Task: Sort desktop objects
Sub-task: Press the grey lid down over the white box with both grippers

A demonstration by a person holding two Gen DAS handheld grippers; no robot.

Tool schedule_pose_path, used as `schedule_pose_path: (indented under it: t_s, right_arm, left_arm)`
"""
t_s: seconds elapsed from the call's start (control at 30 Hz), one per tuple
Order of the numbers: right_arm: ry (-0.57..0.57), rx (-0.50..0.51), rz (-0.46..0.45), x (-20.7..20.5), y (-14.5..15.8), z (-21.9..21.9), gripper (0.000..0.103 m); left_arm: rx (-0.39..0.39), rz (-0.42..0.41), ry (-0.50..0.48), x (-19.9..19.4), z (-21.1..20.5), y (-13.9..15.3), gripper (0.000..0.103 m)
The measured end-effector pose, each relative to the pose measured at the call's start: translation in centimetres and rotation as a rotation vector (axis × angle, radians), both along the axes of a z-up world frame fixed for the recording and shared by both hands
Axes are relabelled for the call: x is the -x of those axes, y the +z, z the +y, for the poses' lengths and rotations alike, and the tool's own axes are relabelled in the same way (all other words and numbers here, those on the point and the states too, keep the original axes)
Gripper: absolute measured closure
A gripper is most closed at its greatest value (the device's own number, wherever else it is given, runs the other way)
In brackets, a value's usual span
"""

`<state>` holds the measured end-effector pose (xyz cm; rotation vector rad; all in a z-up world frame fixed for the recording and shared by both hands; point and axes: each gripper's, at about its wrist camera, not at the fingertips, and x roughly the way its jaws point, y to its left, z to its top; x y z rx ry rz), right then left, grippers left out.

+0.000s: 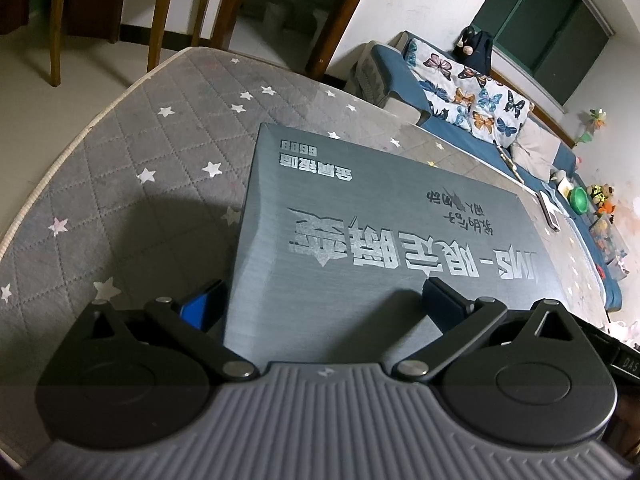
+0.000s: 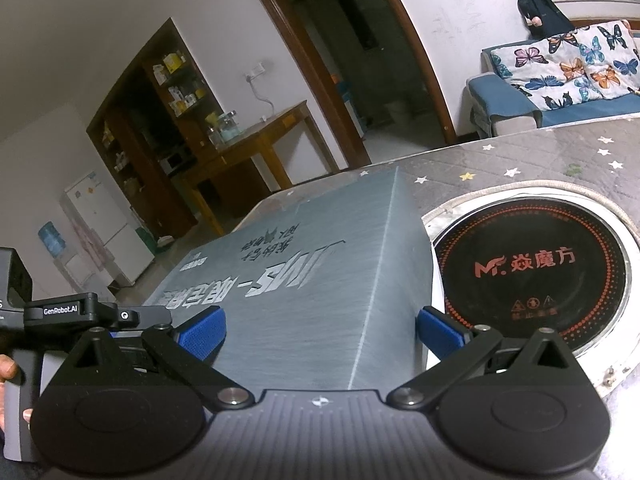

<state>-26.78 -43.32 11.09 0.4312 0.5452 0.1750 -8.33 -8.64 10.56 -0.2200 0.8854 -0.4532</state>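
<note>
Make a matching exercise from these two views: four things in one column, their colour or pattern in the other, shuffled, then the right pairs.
Things:
1. box
2. table cover
3. cooktop
4. sofa throw

Descriptions:
A. butterflies on white
B. black round plate with red dots and lettering
C. grey quilting with stars
D. grey-blue brushed finish with silver lettering

Pairs: 1-D, 2-C, 3-B, 4-A
</note>
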Motion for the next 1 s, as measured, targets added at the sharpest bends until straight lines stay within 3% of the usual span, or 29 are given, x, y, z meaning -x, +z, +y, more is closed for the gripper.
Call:
schedule_pose_path:
  t_s: [0.27,1.0]
  right_arm:
    - [-0.009,-0.016,-0.004,0.2,-0.2,-0.6,0.000]
    - [-0.023,-0.044,0.048,0.8,-1.6,-0.8,0.000]
  left_arm:
    - [-0.002,0.003,0.007,0.1,-0.3,0.1,0.000]
    - [-0.028,-0.013,-0.026,-4.7,2.9,-4.3,0.000]
